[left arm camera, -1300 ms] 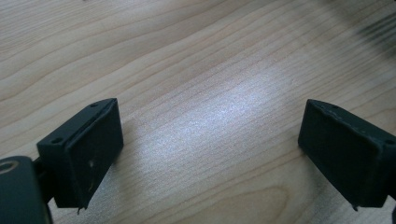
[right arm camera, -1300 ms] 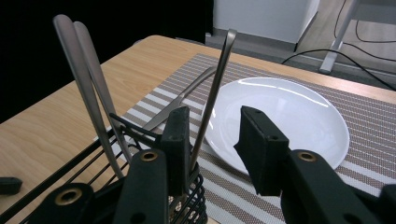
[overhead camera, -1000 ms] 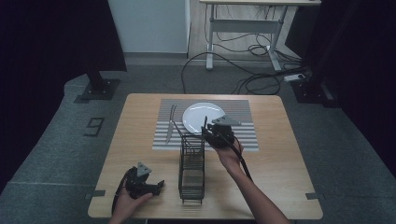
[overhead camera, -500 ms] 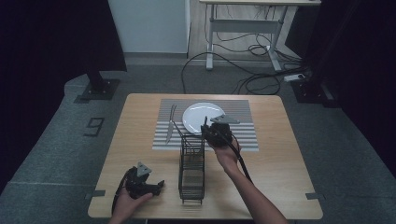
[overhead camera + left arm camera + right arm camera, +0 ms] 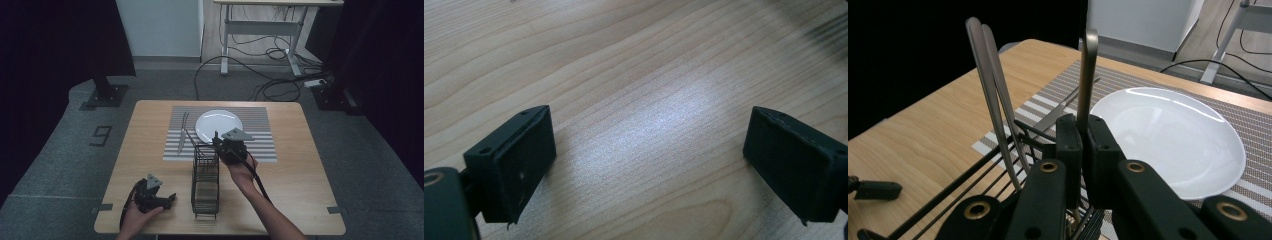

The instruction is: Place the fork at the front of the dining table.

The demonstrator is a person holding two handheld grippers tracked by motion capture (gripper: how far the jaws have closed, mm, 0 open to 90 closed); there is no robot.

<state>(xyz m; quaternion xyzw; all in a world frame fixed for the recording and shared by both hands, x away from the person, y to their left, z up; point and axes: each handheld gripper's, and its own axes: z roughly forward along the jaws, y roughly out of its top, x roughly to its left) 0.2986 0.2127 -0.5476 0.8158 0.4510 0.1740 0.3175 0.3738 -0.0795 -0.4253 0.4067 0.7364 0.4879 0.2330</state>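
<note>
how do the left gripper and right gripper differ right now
The left gripper is open with bare wood between its jaws; the right gripper is shut on a metal utensil handle.
The left gripper sits low at the table's near edge; the right gripper is up at the far end of the wire rack, beside the white plate.
Both are black and hand-held.

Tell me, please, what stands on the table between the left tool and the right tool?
The black wire rack stands between the left tool and right tool, seen in the high view.
</note>
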